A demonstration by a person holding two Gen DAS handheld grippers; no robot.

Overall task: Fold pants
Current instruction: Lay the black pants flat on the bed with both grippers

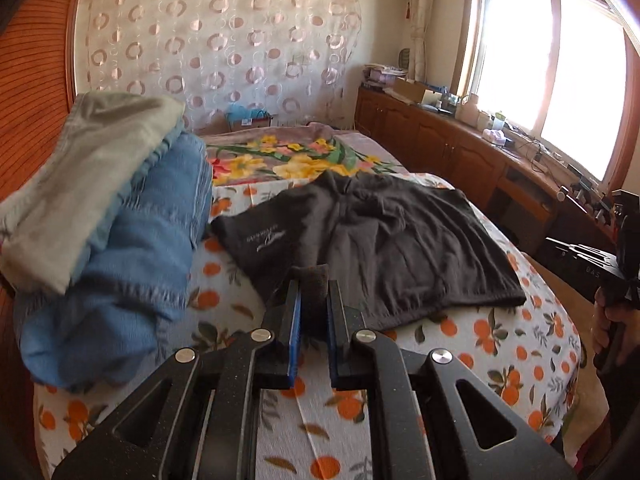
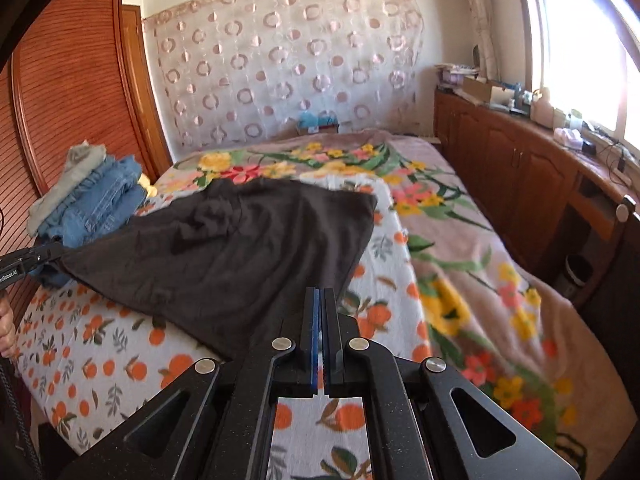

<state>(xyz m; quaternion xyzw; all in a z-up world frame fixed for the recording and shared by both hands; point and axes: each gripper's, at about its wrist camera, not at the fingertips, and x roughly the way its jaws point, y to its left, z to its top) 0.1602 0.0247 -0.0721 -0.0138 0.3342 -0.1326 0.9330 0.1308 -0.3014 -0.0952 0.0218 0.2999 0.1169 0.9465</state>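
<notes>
Pants position: dark grey pants (image 1: 384, 236) are lying spread on the orange-print bed sheet (image 1: 500, 344), near the foot of the bed, with one corner being lifted off the sheet.

Left gripper: the left gripper (image 1: 314, 280) is pinching a small fold of the dark cloth between its fingers, which are standing narrow around it. In the right wrist view the left gripper (image 2: 24, 258) is showing at the far left edge, holding a stretched corner of the pants (image 2: 224, 248).

Right gripper: the right gripper (image 2: 320, 300) is sitting with its fingers pressed almost together at the near edge of the cloth; whether any fabric is caught between them is hard to tell.

Long axis: the pants are running roughly across the bed, from the lifted corner at the left gripper toward the window side; a small pale printed logo (image 1: 266, 236) is facing up near the left end.

Beside the pants: a stack of folded clothes (image 1: 104, 240), grey on top of blue denim, is sitting just to the left.

Hidden or unclear: the near hem is being covered by the gripper bodies, and the stack is looking blurred in the left wrist view.
</notes>
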